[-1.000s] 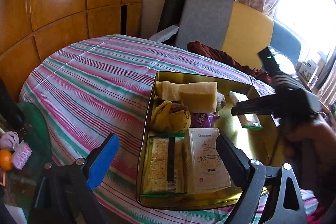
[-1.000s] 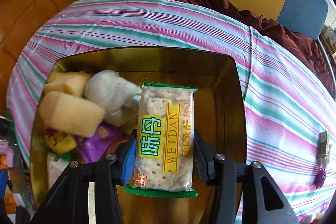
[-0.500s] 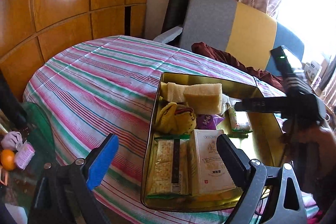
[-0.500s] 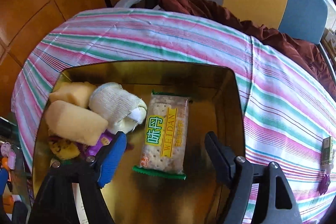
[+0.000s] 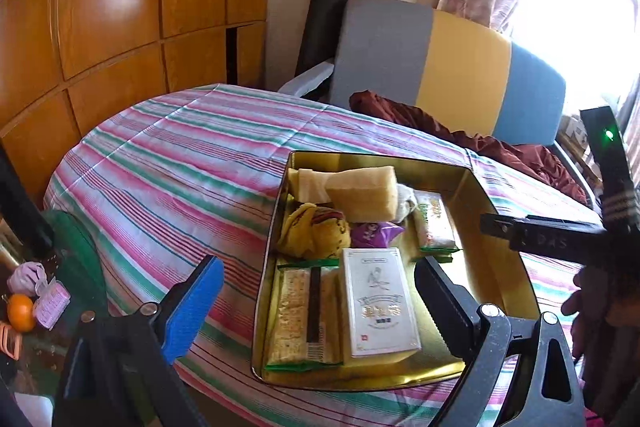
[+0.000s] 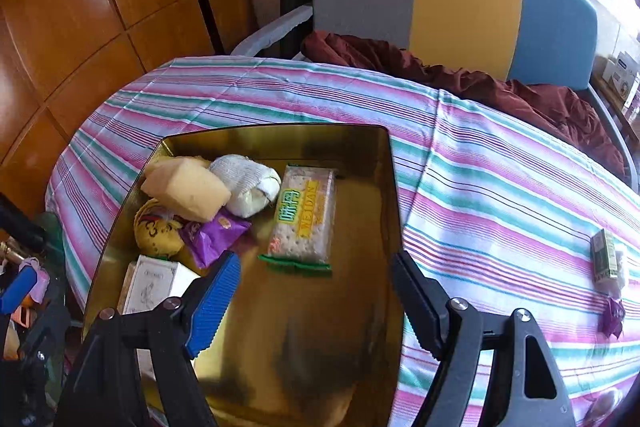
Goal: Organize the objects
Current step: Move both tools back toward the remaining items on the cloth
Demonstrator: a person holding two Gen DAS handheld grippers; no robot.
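Each gripper is showing a black angular frame with triangular cut-outs and round silver screws at the finger pivots: the left gripper (image 5: 316, 301) and the right gripper (image 6: 316, 293) are each wearing one ribbed blue pad (image 6: 214, 303) and one ribbed black pad (image 6: 414, 297). In the left wrist view, the right unit's black body is displaying a glowing green light (image 5: 609, 135) and faint embossed lettering, with a hand (image 5: 588, 311) showing partly beneath it.

a striped-cloth desk (image 6: 500, 195) carries a gold tin (image 6: 394, 211), a small green box (image 6: 605, 254) and a purple wrapper (image 6: 612, 315).
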